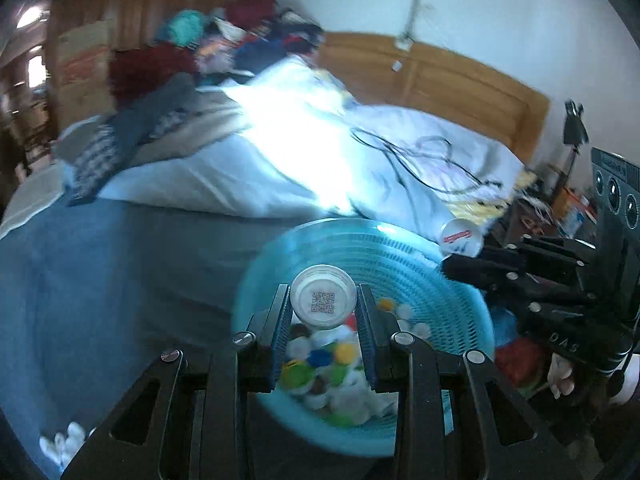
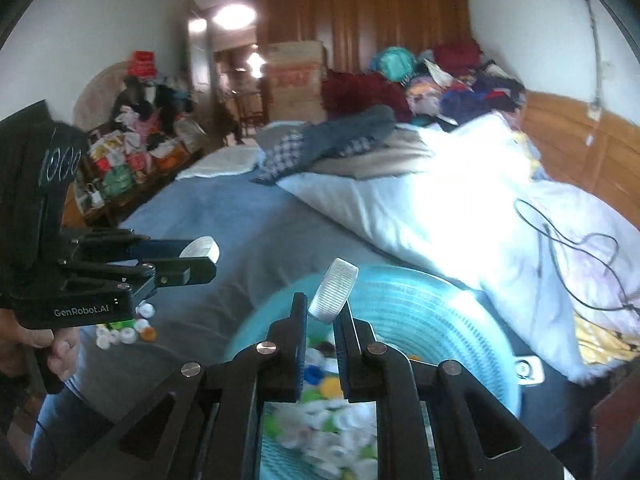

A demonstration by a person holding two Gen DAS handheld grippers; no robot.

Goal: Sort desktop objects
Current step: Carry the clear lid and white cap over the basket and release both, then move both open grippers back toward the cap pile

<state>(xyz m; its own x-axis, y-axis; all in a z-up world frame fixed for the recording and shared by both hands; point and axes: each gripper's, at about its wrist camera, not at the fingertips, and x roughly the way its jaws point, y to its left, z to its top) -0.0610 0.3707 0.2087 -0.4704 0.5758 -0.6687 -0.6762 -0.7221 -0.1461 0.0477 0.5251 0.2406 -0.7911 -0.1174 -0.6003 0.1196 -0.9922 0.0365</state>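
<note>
My left gripper (image 1: 323, 304) is shut on a white bottle cap (image 1: 323, 301) with a QR code inside, held above a turquoise plastic basket (image 1: 436, 280). The basket holds several white, yellow, blue and green caps (image 1: 320, 360). My right gripper (image 2: 322, 312) is shut on a ribbed white cap (image 2: 333, 291), held edge-on above the same basket (image 2: 420, 312). The right gripper (image 1: 452, 258) also shows in the left wrist view, gripping its cap (image 1: 461, 237) at the basket's far rim. The left gripper (image 2: 200, 262) shows at left in the right wrist view with its cap (image 2: 201, 249).
The basket sits on a blue bedsheet (image 2: 248, 232). More loose caps (image 2: 124, 330) lie on the sheet at left. A white duvet (image 2: 440, 208) with a black cable (image 2: 576, 252) lies behind the basket. Piled clothes (image 2: 420, 76) and a wooden headboard (image 1: 440, 76) stand beyond.
</note>
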